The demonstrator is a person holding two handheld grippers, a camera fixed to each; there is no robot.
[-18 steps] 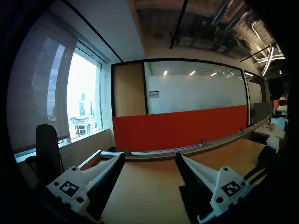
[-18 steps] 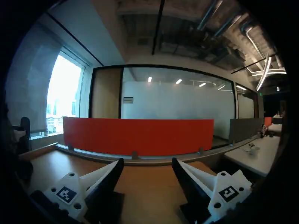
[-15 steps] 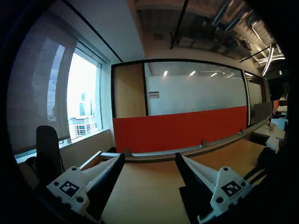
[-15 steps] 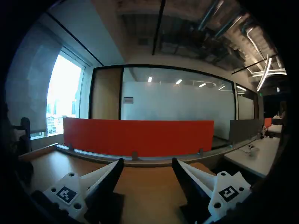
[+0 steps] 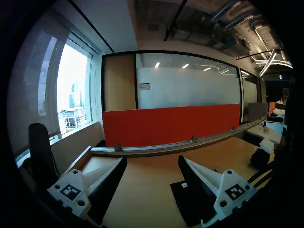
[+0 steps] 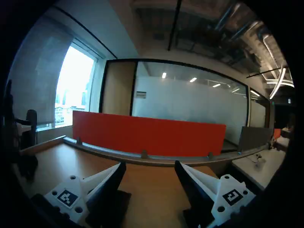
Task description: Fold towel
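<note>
We're low over the wooden desk (image 5: 150, 197), and the left gripper (image 5: 152, 159) has its jaws spread wide with nothing between them. Same story on the right gripper (image 6: 149, 163): wide apart and empty. Just under the left gripper's right-hand finger we see a dark flat cloth with a small white tag, the towel (image 5: 178, 194), lying flat on the desk. In the right gripper view dark cloth lies under the fingers too, though we can't tell its full outline. Further out, a black office chair (image 5: 38, 152) stands at the desk's left end. Then comes the red partition (image 5: 171, 125) along the far edge, a frosted glass wall (image 5: 186, 89) behind it, and a bright window (image 5: 74, 102) at left.
</note>
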